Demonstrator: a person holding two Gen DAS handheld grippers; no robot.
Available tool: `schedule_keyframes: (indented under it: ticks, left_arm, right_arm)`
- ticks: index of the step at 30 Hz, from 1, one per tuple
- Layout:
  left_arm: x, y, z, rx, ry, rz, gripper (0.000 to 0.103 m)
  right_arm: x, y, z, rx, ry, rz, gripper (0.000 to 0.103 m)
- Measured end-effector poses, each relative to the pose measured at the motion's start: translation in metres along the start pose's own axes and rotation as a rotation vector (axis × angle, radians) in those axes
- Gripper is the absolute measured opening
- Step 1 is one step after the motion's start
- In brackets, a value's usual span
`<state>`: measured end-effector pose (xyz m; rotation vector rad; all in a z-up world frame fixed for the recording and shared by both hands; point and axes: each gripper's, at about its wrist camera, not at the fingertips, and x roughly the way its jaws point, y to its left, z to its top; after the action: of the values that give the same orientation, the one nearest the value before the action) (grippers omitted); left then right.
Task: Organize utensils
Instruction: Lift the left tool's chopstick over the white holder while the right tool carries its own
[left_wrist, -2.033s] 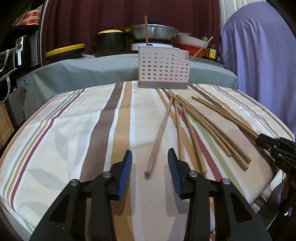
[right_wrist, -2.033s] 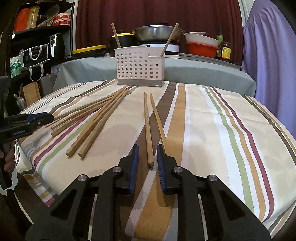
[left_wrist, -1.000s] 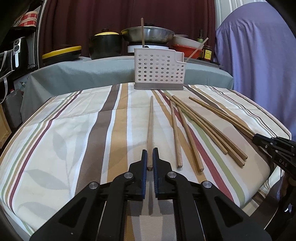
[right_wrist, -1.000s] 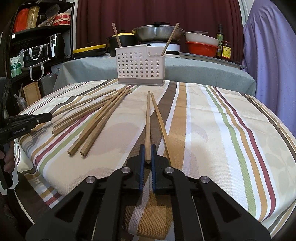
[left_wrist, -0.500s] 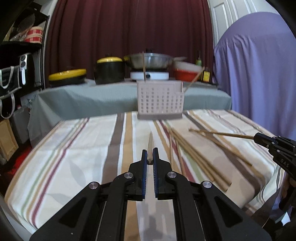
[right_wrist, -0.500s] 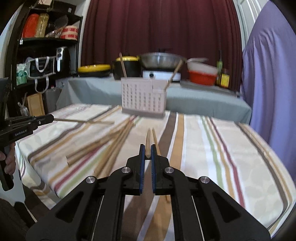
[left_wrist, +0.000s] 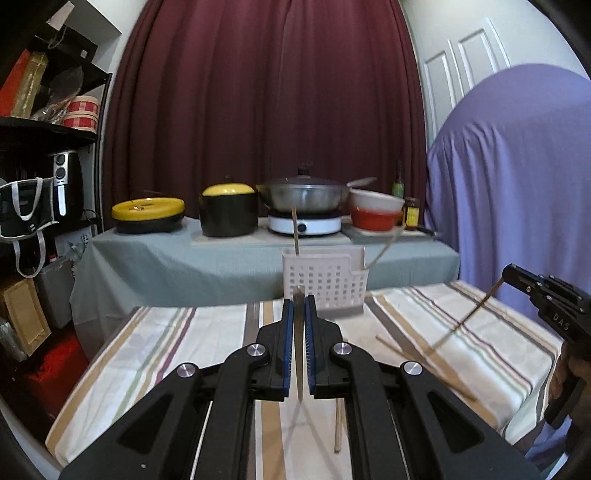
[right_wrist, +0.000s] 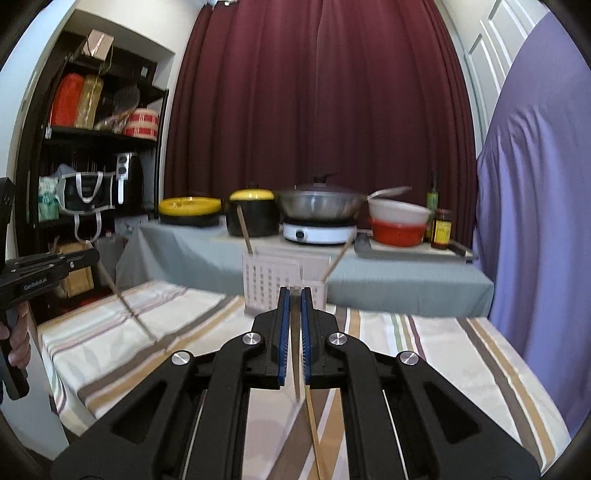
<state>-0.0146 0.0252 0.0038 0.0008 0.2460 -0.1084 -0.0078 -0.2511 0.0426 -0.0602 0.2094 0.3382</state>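
Note:
My left gripper (left_wrist: 299, 301) is shut on a wooden chopstick (left_wrist: 298, 354) that hangs down between its blue pads, lifted above the striped tablecloth (left_wrist: 155, 343). My right gripper (right_wrist: 294, 291) is shut on another wooden chopstick (right_wrist: 295, 365), also hanging down. The white perforated utensil holder (left_wrist: 325, 284) stands at the table's far edge, just beyond both grippers, with two chopsticks (left_wrist: 294, 230) standing in it. It also shows in the right wrist view (right_wrist: 273, 277). Loose chopsticks (left_wrist: 413, 360) lie on the cloth. The right gripper shows at the left wrist view's right edge (left_wrist: 511, 273).
Behind the table a grey-covered counter (left_wrist: 177, 254) carries a yellow-lidded pan (left_wrist: 147, 214), a black pot (left_wrist: 229, 214), a wok on a burner (left_wrist: 304, 199) and bowls (left_wrist: 376, 212). A purple-draped shape (left_wrist: 517, 184) stands at the right. Dark shelves (right_wrist: 92, 147) stand at the left.
Both grippers closed on a chopstick on the cloth and lifted. The chopsticks now hang steeply down, and the views have tilted up toward the holder.

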Motion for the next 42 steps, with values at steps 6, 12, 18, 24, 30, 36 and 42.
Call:
schedule_keyframes:
  ticks: [6,12,18,24,30,36,42]
  left_arm:
    - [-0.004,0.002,0.018,-0.02,-0.003,0.038,0.007]
    - [0.005,0.002,0.026,-0.022,0.002,0.072,0.007]
    - [0.021,0.002,0.041,-0.039,-0.008,0.055,0.007]
    - [0.041,-0.001,0.065,-0.041,-0.046,0.021,0.007]
    - [0.065,-0.002,0.095,-0.042,-0.097,-0.009,0.007]
    - [0.098,-0.006,0.13,-0.038,-0.149,-0.042,0.007]
    - [0.128,-0.004,0.16,-0.043,-0.193,-0.045,0.007]
  right_arm:
    - [0.008,0.001,0.016,-0.004,-0.01,-0.004,0.006]
    - [0.018,0.0,0.024,-0.003,-0.014,0.001,0.006]
    - [0.038,0.001,0.041,-0.01,-0.027,0.013,0.006]
    - [0.064,-0.003,0.062,-0.023,-0.061,0.022,0.006]
    - [0.09,-0.009,0.088,-0.026,-0.11,0.026,0.006]
    - [0.125,-0.019,0.111,-0.02,-0.158,0.033,0.006]
    - [0.154,-0.027,0.133,-0.011,-0.193,0.032,0.006]
